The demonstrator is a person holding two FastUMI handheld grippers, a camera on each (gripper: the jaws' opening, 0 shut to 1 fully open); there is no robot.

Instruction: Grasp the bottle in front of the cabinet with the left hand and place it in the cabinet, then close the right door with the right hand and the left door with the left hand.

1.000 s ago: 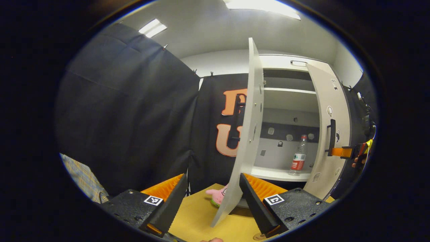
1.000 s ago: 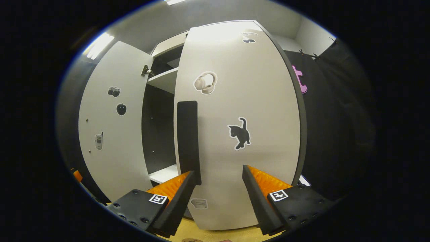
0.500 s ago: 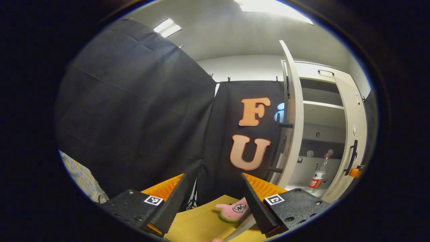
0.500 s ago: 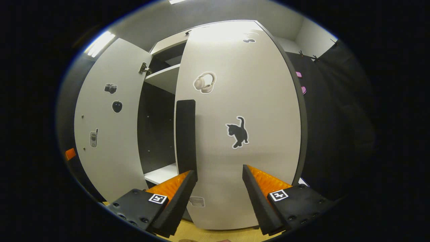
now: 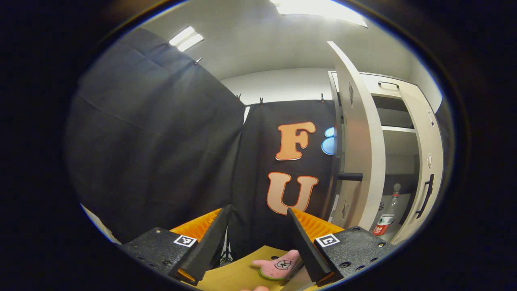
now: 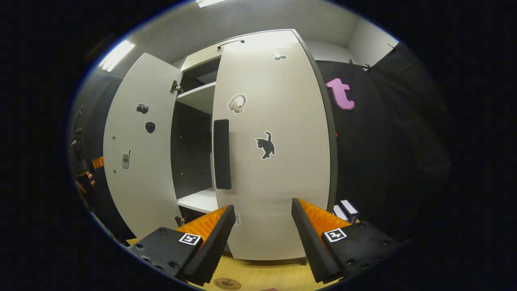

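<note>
The clear bottle [image 5: 387, 215] with a red label stands upright on the lower shelf inside the white cabinet [image 5: 394, 139]. The left door [image 5: 359, 153] stands open, seen nearly edge-on, its black handle [image 5: 349, 176] pointing toward me. My left gripper [image 5: 256, 242] is open and holds nothing, left of that door and apart from it. In the right gripper view the right door [image 6: 278, 161] with its black handle [image 6: 222, 154] lies nearly flush with the cabinet front. My right gripper [image 6: 260, 238] is open, a short way in front of it. The left door [image 6: 137, 153] is swung wide.
A pink starfish plush [image 5: 278, 265] lies on the yellow table [image 5: 236, 275] just below my left gripper. Small boxes [image 6: 345, 209] sit at the cabinet's right foot. A hand [image 6: 83, 184] holding the other gripper shows past the left door's edge. Black cloth walls surround the booth.
The left gripper has swung leftward round to the outer side of the left door. The right gripper has backed away from the right door, which has swung closer to the cabinet.
</note>
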